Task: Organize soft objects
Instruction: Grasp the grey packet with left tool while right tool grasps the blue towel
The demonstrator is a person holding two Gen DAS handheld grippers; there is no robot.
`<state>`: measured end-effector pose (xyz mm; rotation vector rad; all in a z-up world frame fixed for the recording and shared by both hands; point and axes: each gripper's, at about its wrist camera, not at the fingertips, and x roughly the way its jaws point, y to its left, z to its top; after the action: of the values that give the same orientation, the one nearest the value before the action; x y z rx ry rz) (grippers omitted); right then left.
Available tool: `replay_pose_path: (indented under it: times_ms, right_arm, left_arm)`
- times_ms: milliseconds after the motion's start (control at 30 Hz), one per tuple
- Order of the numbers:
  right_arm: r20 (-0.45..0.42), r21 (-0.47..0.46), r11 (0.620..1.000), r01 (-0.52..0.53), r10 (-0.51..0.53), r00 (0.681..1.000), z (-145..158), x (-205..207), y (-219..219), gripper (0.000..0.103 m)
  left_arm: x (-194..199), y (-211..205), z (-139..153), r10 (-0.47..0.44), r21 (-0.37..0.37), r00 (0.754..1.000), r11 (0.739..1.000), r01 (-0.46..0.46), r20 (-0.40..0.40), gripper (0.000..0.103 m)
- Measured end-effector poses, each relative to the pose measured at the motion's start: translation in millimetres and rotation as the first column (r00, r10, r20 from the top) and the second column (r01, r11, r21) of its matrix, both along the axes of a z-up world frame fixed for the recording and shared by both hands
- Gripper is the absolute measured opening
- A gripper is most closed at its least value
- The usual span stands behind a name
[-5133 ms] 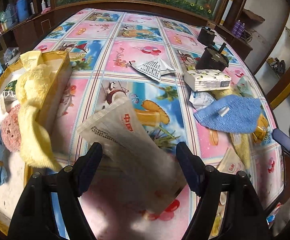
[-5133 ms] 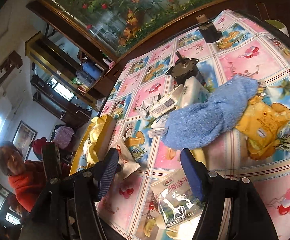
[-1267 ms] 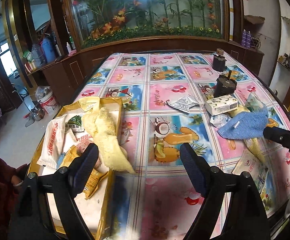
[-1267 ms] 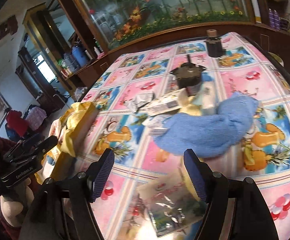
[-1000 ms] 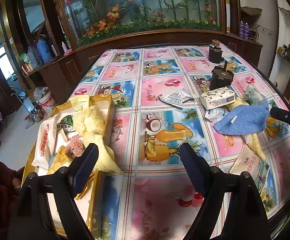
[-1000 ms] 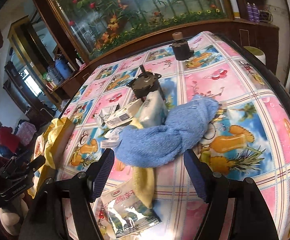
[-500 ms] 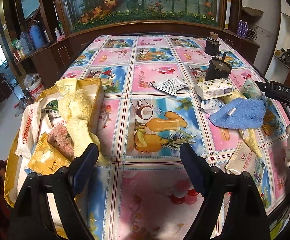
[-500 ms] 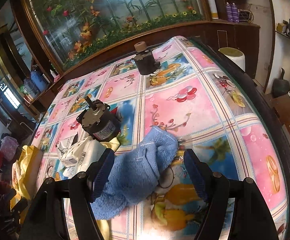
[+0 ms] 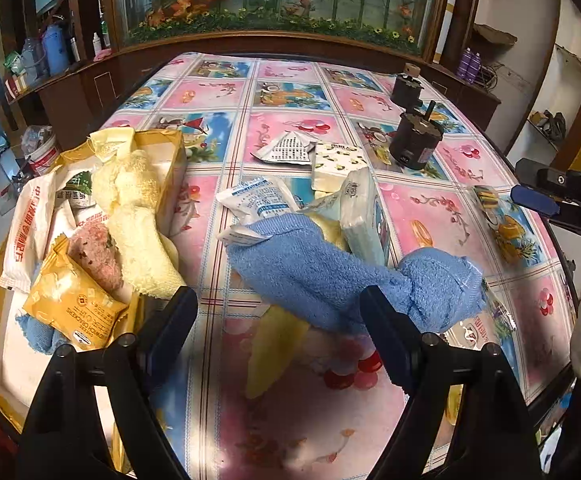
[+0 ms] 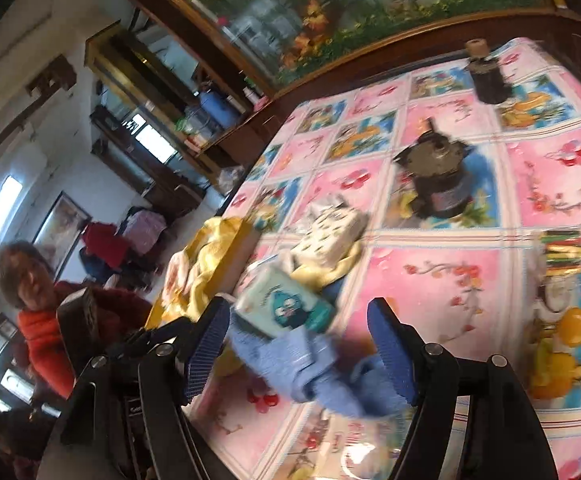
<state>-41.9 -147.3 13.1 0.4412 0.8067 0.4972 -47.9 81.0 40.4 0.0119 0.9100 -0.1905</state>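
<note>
Blue towel [image 9: 330, 276] lies crumpled on the tablecloth [image 9: 422, 208], just ahead of my left gripper [image 9: 278, 316], jaws wide, empty. Tissue pack [image 9: 360, 210] leans on it; a yellow cloth [image 9: 274, 340] pokes out beneath. Gold box [image 9: 170, 168] with the yellow towel [image 9: 138, 216] sits left. My right gripper [image 10: 300, 350] is tilted down over the towel, open, gripping nothing.
</note>
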Motion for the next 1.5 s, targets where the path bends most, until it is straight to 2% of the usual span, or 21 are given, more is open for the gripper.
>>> replay_pose_path:
  times_ms: [100,200,300,433,500,567,700,800,867,933,1000,1067,1100,1133,1200,1233,1367,1500]
  right_arm:
    - [-0.001,-0.089,0.988,0.125,-0.125,0.992,-2.0,-6.0,-29.2,0.075]
    - [-0.013,-0.137,0.966,0.217,-0.221,0.975,-9.7,-13.0,-57.7,0.076]
    - [-0.033,-0.155,0.959,0.239,-0.247,0.969,-16.7,-17.0,-71.9,0.076]
    - [-0.033,-0.199,0.977,0.082,-0.09,0.995,-21.3,-20.8,-32.8,0.076]
    - [-0.019,-0.259,0.965,-0.031,0.027,0.999,-23.4,-23.5,7.0,0.076]
    - [0.001,-0.358,0.927,-0.114,0.122,0.992,-26.2,-23.4,47.7,0.077]
    - [0.024,-0.527,0.825,-0.206,0.256,0.966,-34.1,-22.1,110.9,0.081]
    - [0.031,-0.631,0.742,-0.228,0.317,0.948,-43.2,-21.4,138.2,0.081]
    - [0.019,-0.655,0.715,-0.244,0.339,0.941,-48.9,-21.2,144.7,0.081]
    - [0.014,-0.647,0.72,-0.25,0.339,0.941,-51.4,-20.0,145.0,0.081]
    - [0.014,-0.622,0.742,-0.251,0.331,0.944,-51.1,-19.5,141.1,0.08]
    - [0.021,-0.6,0.761,-0.247,0.323,0.946,-49.9,-21.8,135.6,0.075]
    - [0.025,-0.592,0.768,-0.244,0.32,0.947,-49.5,-22.8,133.0,0.072]
    - [0.024,-0.585,0.774,-0.244,0.318,0.948,-49.5,-23.5,130.9,0.067]
    - [0.022,-0.567,0.786,-0.248,0.315,0.949,-49.7,-22.4,127.2,0.06]
    - [0.024,-0.558,0.792,-0.248,0.314,0.949,-49.5,-21.9,125.8,0.058]
    - [0.025,-0.519,0.817,-0.251,0.308,0.951,-47.4,-23.5,122.9,0.05]
    - [0.018,-0.477,0.836,-0.272,0.318,0.948,-40.1,-35.4,122.1,0.048]
  left_arm:
    - [-0.9,-4.7,-4.3,-0.042,-0.035,0.999,0.999,0.041,-0.015,0.084]
    - [1.5,-4.2,-6.3,-0.059,-0.076,0.998,0.995,0.057,-0.03,0.084]
    - [5.0,10.5,0.3,-0.034,-0.126,0.999,0.991,0.031,-0.018,0.084]
    - [18.6,36.8,9.9,0.02,-0.199,0.999,0.98,-0.029,-0.049,0.084]
    - [25.6,43.5,11.7,0.022,-0.234,0.997,0.972,-0.038,-0.072,0.084]
    - [32.0,43.5,14.2,0.007,-0.256,0.997,0.966,-0.026,-0.077,0.084]
    - [50.4,25.1,19.3,-0.04,-0.224,0.998,0.974,0.03,-0.044,0.084]
    - [71.0,5.5,14.1,-0.101,-0.212,0.993,0.973,0.087,-0.055,0.084]
    - [83.2,-8.6,5.1,-0.142,-0.2,0.986,0.972,0.123,-0.084,0.084]
    - [91.3,-21.7,-3.7,-0.169,-0.179,0.98,0.972,0.149,-0.102,0.084]
    - [94.1,-32.4,-6.7,-0.206,-0.16,0.974,0.969,0.19,-0.094,0.083]
    - [91.8,-40.7,-6.2,-0.231,-0.132,0.97,0.967,0.22,-0.073,0.082]
    - [90.5,-42.1,-4.9,-0.241,-0.13,0.968,0.964,0.232,-0.062,0.069]
    - [89.9,-43.5,-4.3,-0.255,-0.138,0.965,0.959,0.246,-0.058,0.048]
    - [89.7,-44.0,-3.2,-0.271,-0.157,0.961,0.953,0.259,-0.058,0.026]
    - [88.4,-43.6,-1.5,-0.277,-0.163,0.96,0.95,0.266,-0.047,0.019]
    - [81.4,-38.3,10.1,-0.276,-0.196,0.961,0.943,0.27,-0.003,0.014]
    - [70.7,-25.8,28.0,-0.262,-0.258,0.964,0.93,0.263,0.04,0.013]
